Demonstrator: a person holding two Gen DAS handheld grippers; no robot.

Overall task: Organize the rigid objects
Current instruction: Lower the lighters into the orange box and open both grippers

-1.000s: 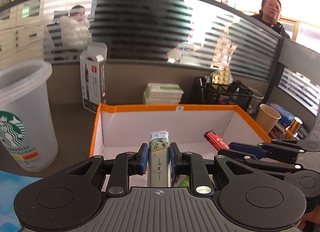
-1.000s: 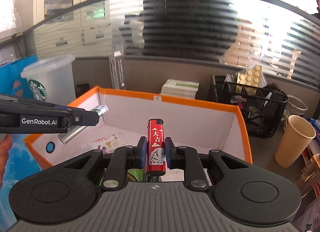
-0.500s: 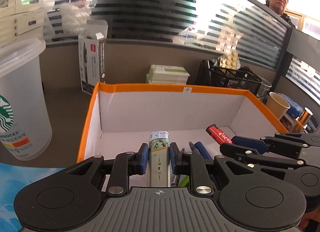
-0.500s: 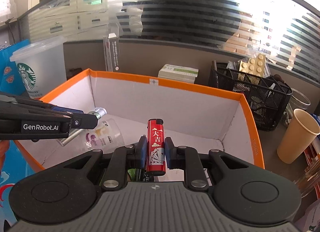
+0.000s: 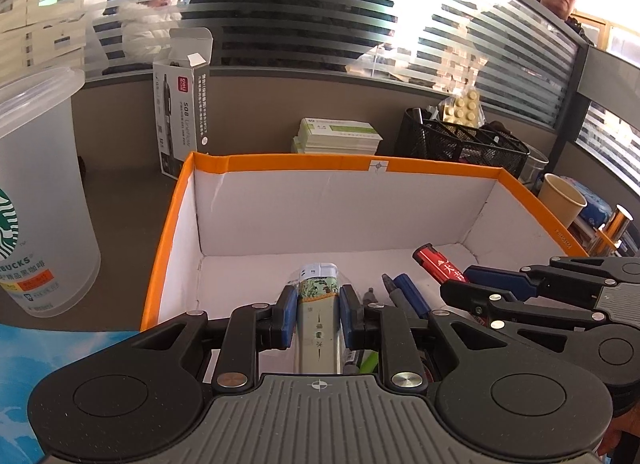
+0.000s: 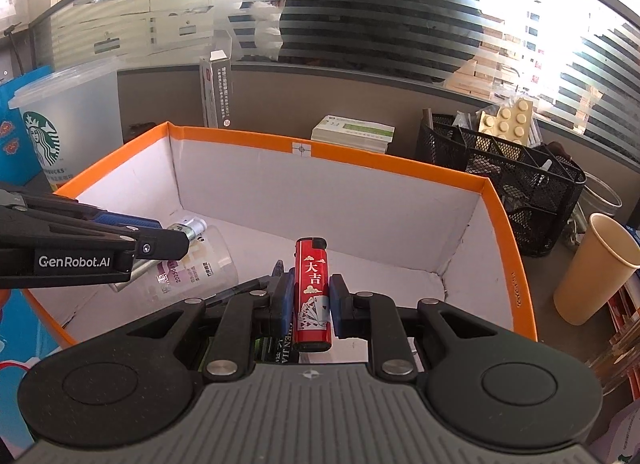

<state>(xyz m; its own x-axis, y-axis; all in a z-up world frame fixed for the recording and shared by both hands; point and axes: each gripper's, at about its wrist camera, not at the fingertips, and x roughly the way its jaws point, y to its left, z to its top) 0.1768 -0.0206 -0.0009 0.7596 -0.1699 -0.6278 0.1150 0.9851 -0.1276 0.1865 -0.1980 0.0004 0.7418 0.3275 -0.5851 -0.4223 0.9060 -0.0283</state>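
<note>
Now we are holding two lighters over the orange-rimmed box (image 5: pixel 304 163), one in each hand. The silver lighter (image 5: pixel 319 318) with the green picture band is standing upright, clamped between the pads of the left tongs (image 5: pixel 319 314). The red lighter (image 6: pixel 312 296) is also upright and clamped by the right tongs (image 6: pixel 311 302). Both are hanging above the white floor of the box, near its front side, and neither is touching it.

To finish this step well, we are judging that each lighter should go lower before release, because a hard thing dropped from height can bounce. On the floor are already lying some pens (image 5: pixel 404 294) and a clear plastic cup (image 6: pixel 200 260) on its side, so we should be choosing a bare white patch; more room seems to be toward the far wall. The two tongs are working very close together, so opening one at a time looks safer.

Compared with one second ago, the box is looking larger and we are seeing deeper into it in both views: the tongs have come forward and are tilting down. The pens were hidden then. Both grips are unchanged.
</note>
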